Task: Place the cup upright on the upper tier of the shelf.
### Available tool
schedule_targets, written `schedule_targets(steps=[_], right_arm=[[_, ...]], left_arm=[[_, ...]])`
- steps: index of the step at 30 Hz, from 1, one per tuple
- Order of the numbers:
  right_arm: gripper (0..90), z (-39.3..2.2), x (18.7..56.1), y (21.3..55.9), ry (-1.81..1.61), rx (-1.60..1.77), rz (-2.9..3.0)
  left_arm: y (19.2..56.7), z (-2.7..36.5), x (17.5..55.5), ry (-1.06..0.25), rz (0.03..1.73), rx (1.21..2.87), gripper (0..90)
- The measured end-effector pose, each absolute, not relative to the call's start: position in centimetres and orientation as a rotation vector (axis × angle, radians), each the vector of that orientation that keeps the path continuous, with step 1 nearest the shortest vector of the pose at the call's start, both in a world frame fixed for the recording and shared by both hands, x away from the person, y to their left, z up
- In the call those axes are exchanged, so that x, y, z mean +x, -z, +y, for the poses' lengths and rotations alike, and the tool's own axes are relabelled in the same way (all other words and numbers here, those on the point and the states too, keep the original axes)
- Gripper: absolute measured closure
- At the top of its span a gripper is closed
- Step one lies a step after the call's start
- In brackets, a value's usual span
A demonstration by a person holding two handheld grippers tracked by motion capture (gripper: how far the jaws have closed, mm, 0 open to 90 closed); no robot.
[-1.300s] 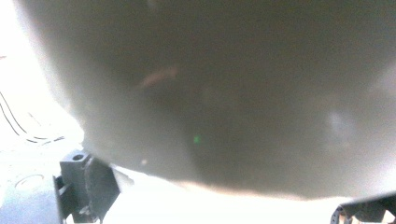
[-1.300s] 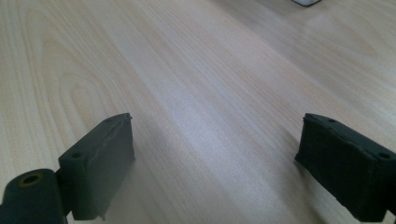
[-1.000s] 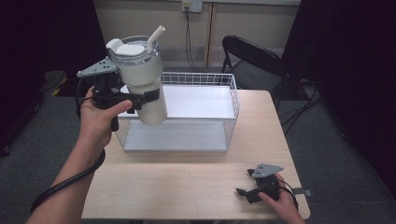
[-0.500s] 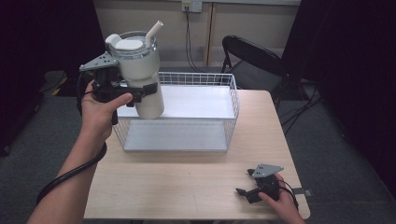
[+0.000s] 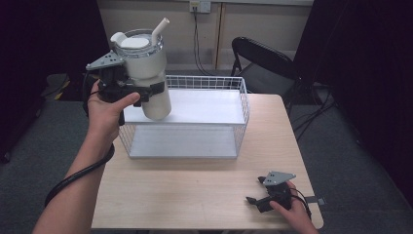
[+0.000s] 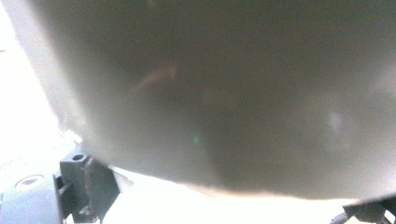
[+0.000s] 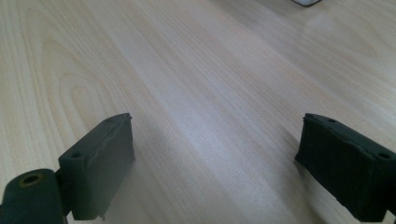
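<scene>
A big white tumbler (image 5: pixel 145 73) with a clear lid and a straw hangs in the air over the left end of the white wire basket (image 5: pixel 242 105). It leans a little, and my left gripper (image 5: pixel 152 91) is shut on its body. Up close in the left gripper view, the tumbler's pale wall (image 6: pixel 224 93) blocks the scene behind it. My right gripper (image 5: pixel 255 201) rests on the wooden table (image 5: pixel 195 190) at the front right. Its jaws stand wide apart over bare wood, with nothing between them (image 7: pixel 215 163).
The basket stands at the back middle of the table, and its white floor holds nothing. A black folding chair (image 5: pixel 263 63) stands behind the table's far right corner. Cables hang down the wall behind it. Dark floor surrounds the table.
My left gripper has lifted the tumbler slightly higher over the basket's left end. The right gripper has stayed where it was.
</scene>
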State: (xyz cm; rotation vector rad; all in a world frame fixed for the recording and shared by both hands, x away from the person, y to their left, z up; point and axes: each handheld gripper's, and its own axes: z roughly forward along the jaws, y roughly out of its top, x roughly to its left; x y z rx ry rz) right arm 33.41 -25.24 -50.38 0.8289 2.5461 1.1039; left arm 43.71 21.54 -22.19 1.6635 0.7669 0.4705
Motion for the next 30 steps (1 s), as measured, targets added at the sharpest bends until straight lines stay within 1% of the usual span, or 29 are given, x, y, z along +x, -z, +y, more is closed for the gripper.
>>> schedule_targets(steps=[30], right_arm=[[10.0,-25.2,33.4,50.4,-1.104,0.829,2.546]], left_arm=[[23.0,21.0,46.3,-0.518,0.83,1.643,10.3]])
